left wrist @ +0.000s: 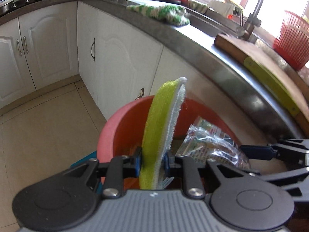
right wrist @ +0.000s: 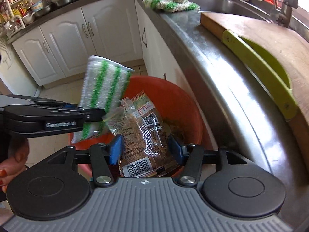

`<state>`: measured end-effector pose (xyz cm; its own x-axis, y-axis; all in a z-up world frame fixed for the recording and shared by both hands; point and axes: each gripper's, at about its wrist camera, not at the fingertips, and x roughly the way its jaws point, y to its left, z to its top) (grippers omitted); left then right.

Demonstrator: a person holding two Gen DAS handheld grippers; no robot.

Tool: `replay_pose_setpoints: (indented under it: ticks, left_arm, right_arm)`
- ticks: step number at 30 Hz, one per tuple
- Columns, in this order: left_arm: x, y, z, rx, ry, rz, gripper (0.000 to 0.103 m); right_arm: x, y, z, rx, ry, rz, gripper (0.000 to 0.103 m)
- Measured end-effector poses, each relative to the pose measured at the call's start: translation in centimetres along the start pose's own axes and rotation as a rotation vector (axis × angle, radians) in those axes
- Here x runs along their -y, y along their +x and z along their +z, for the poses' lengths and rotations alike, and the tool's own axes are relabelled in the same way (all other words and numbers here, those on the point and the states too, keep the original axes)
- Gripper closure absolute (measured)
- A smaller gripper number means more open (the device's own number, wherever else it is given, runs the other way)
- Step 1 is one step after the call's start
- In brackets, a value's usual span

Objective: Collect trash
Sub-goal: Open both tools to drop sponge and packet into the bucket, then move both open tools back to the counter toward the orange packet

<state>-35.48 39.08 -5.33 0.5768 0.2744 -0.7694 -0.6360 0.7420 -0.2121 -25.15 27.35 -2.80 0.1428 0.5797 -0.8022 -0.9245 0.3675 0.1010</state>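
Orange plastic bin [right wrist: 179, 100] sits on the floor against the white cabinets [left wrist: 119, 61], so I hold both pieces of trash right over it. My left gripper [left wrist: 152, 160] pinches a scrub pad [left wrist: 160, 127], yellow-green on one side and white with green stripes on the other, standing up above the bin's mouth. My right gripper [right wrist: 146, 150] has its blue fingers [right wrist: 115, 150] set wide beside a clear snack bag [right wrist: 144, 135]; I think they have let go, so the bag can drop in. Close on the right hangs the steel counter edge [right wrist: 222, 73], with a wooden cutting board [right wrist: 270, 44] on top. The two grippers crowd each other here.
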Motion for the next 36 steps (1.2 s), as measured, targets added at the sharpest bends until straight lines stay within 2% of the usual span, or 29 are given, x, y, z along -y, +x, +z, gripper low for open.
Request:
replay_pose_setpoints:
  ticks: [2, 4, 6, 8, 10, 15, 27, 36]
  left_arm:
    - [0.0, 0.5, 0.1, -0.006, 0.011, 0.028, 0.077]
    - [0.1, 0.6, 0.2, -0.013, 0.024, 0.052, 0.056]
    - [0.1, 0.5, 0.4, -0.012, 0.032, 0.071, 0.043]
    - [0.3, 0.2, 0.7, -0.007, 0.044, 0.073, 0.039]
    - [0.6, -0.3, 0.9, 0.003, 0.069, 0.092, 0.030]
    - [1.4, -1.6, 1.8, 0.031, 0.100, 0.084, 0.027]
    - [3.8, -3.3, 3.1, 0.081, 0.166, 0.118, 0.019]
    - [5.5, -4.5, 3.2, 0.106, 0.226, 0.146, 0.014]
  right_arm:
    - [-0.9, -0.3, 0.6, -0.002, -0.005, 0.007, 0.025]
    - [-1.3, -0.2, 0.9, -0.002, -0.015, 0.008, 0.020]
    - [-1.5, -0.6, 0.7, 0.004, -0.019, 0.011, 0.017]
    - [-1.5, -1.1, 0.6, 0.012, -0.020, 0.017, 0.014]
    - [-1.6, -1.7, 0.9, 0.026, -0.015, 0.026, 0.012]
    - [-1.4, -3.8, 0.8, 0.065, -0.010, 0.027, 0.004]
    - [0.5, -7.7, -0.4, 0.166, 0.092, -0.005, 0.003]
    - [1.7, -8.9, -0.8, 0.235, 0.162, -0.034, 0.003]
